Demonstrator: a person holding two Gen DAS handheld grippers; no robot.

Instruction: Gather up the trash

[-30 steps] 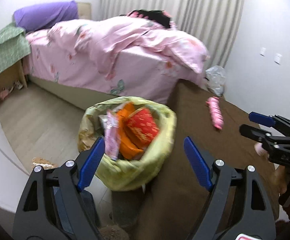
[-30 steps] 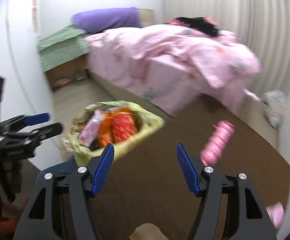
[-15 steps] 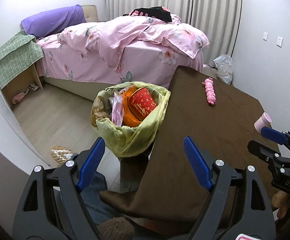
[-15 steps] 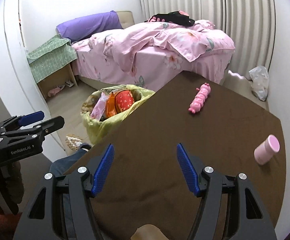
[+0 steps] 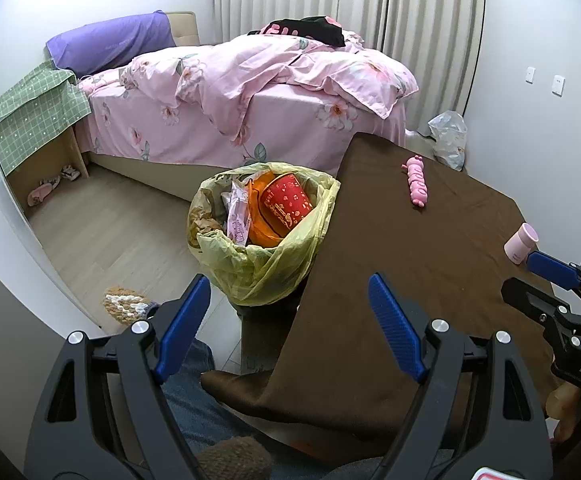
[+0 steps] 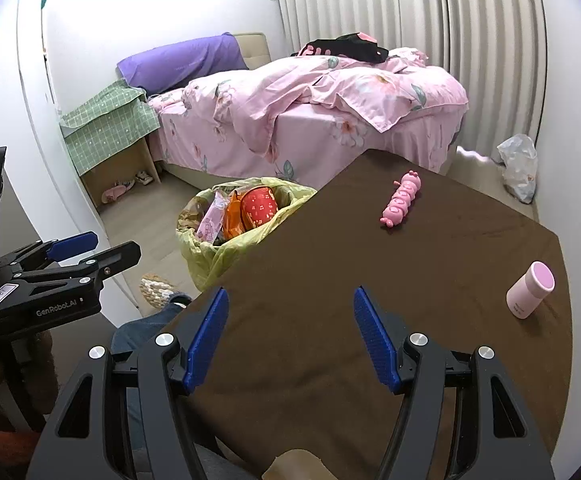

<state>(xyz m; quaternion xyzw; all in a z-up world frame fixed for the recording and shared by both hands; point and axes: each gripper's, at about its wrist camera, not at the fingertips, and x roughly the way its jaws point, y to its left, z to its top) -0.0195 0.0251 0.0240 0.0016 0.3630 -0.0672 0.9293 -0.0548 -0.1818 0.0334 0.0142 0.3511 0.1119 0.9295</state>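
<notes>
Both the left gripper [image 5: 290, 320] and the right gripper [image 6: 288, 334] hover with jaws spread and empty above the near part of the brown cloth-covered table [image 6: 330, 280]. The overfull yellow-bagged trash bin [image 5: 262, 232] stands against the table's left edge. A pink caterpillar toy [image 6: 400, 200] and a tipped pink cylindrical cup [image 6: 530, 290] lie well apart toward the far and right edges, with bare cloth between.

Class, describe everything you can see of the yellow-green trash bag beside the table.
The trash bag is thin, crinkled, translucent yellow-green plastic, apparently lining a bin hidden beneath it. It stands upright with its mouth open, on the floor against the edge of the brown-covered table, between table and bed. It is nearly full: a red printed carton, orange packaging and a pink wrapper show. Neither gripper touches it.
</notes>
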